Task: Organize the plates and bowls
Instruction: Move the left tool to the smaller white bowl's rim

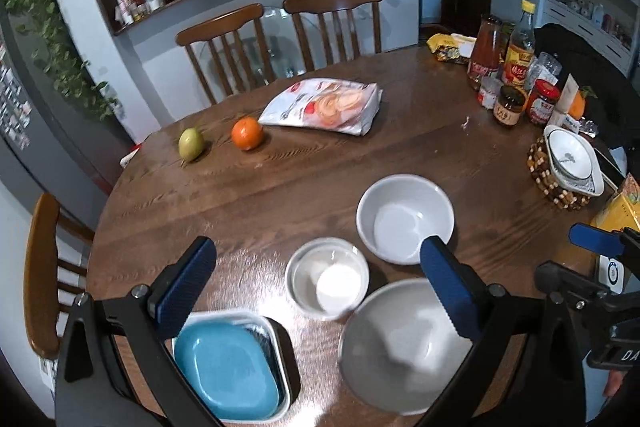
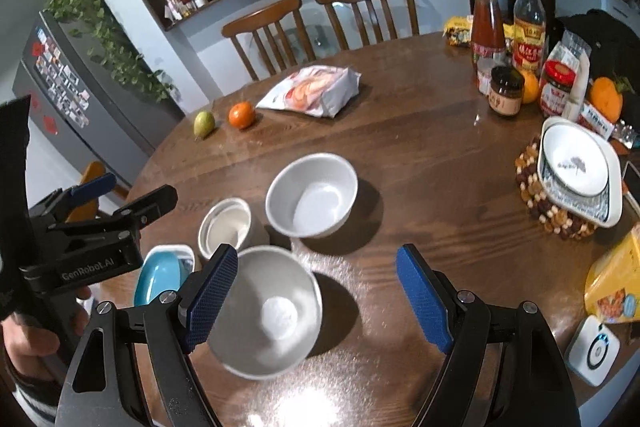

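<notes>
bowls sit loose near the table's [image 1: 280, 187] front edge, large bowl [image 2: 268, 311], middle bowl [image 2: 312, 195], small bowl [image 2: 225, 227], beside blue plate [image 1: 226, 367], probably awaiting nesting; both left gripper [image 1: 316, 275] and right gripper [image 2: 316, 295] hover spread wide, holding nothing.

The finger pads [image 2: 214, 291] are dark blue with tiny bumps. Between them sits a white bowl [image 2: 272, 311]. Left of the left finger is a light blue plate [image 2: 158, 277]. The table [image 2: 420, 163] beyond is brown wood.
</notes>
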### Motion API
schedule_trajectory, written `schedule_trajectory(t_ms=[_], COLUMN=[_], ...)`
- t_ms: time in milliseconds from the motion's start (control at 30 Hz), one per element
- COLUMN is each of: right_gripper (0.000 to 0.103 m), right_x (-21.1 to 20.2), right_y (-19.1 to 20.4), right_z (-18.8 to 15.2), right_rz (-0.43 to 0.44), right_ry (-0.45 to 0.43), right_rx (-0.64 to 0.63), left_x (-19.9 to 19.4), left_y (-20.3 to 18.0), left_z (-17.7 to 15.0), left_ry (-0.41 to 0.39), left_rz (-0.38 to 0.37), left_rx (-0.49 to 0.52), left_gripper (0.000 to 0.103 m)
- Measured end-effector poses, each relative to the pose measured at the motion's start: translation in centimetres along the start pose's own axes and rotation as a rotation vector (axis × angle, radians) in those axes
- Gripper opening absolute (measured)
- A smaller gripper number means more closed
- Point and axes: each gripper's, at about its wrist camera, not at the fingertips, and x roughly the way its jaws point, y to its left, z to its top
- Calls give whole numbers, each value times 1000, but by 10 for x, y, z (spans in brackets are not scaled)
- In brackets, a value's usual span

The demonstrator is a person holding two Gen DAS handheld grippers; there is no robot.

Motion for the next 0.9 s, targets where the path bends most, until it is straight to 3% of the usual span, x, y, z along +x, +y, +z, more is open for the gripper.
schedule_trajectory(t_ms=[100, 200, 300, 567, 700, 900], right_gripper=[82, 82, 82, 82, 82, 82], right_x=[0, 2, 11, 69, 93, 117], right_y=[-1, -2, -5, -25, -33, -38], right_z=[10, 18, 25, 28, 25, 24], right_rz=[-11, -23, -42, -26, -29, -39], right_ry=[-15, -29, -20, 96, 133, 167], right_rx=[4, 4, 15, 100, 143, 166], left_x=[8, 18, 36, 110, 131, 159], left_y=[3, 2, -1, -10, -13, -23], left_z=[16, 26, 32, 27, 23, 19], left_ry=[39, 42, 69, 227, 260, 308], left_rz=[-83, -52, -65, -49, -51, -87], left_rx=[-10, 5, 17, 50, 62, 93], left_gripper=[102, 102, 102, 102, 100, 88])
